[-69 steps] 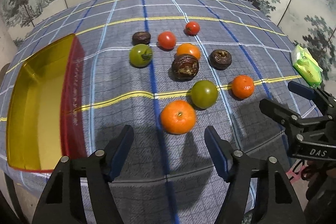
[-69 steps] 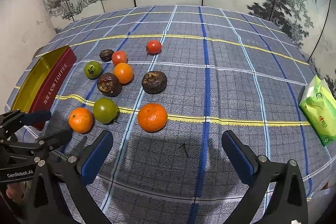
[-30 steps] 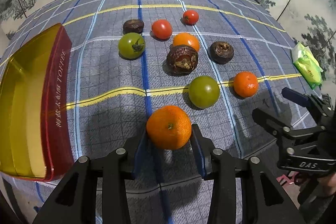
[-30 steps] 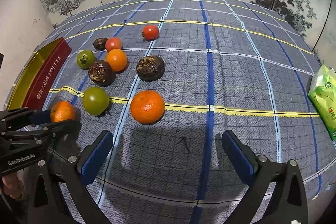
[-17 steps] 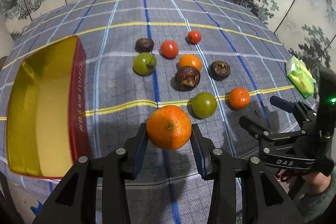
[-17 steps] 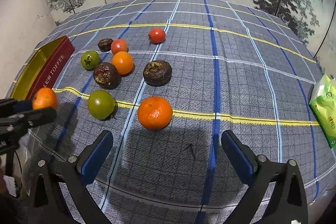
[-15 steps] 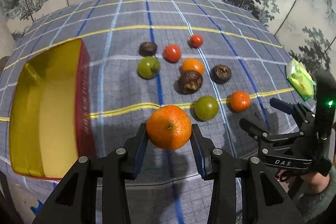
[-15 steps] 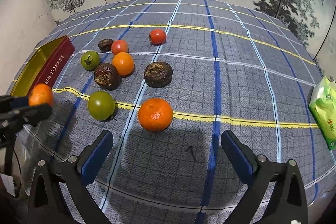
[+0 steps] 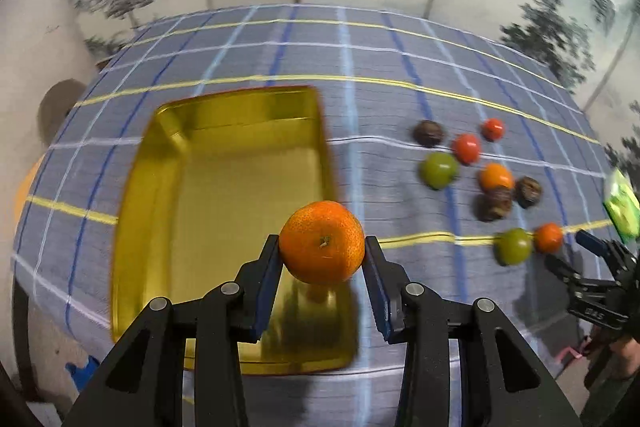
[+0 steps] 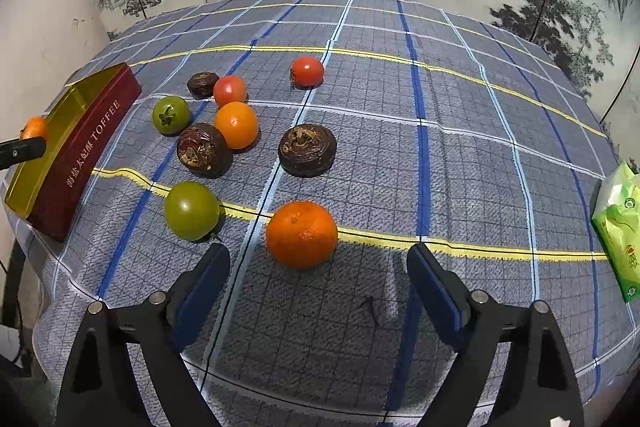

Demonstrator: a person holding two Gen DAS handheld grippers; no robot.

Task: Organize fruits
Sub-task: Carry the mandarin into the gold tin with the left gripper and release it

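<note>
Left gripper (image 9: 322, 259) is clenched on a round orange tangerine (image 9: 322, 242), its blue pads pressing both sides of the fruit, which hangs above the near right part of a rectangular gold-lined tin tray with dark red outer walls (image 9: 168, 163); the tray sits toward the left edge of the bench (image 10: 460, 155), which is covered by a grey-blue checked cloth with yellow and blue lines; in the right wrist view the tray's red wall bears the word TOFFEE.

To the right of the tray, mid-bench, lies the loose fruit: a small dark brown fruit (image 10: 203, 84) at the far side, just beside a red tomato (image 10: 229, 90); a green tomato with a star-shaped stalk (image 10: 171, 115) nearer the tray; a wrinkled dark brown fruit (image 10: 204, 149) touching a smooth orange fruit (image 10: 236, 125); a second green tomato (image 10: 192, 210) on the yellow line; a lone red tomato (image 10: 307, 71) farther back; another wrinkled brown fruit (image 10: 307, 149).

Right gripper (image 10: 318, 277) is released, its jaws closing, with a second orange tangerine (image 10: 301, 234) lying just beyond the tips, untouched; a green plastic packet (image 10: 618, 231) lies at the right edge.
</note>
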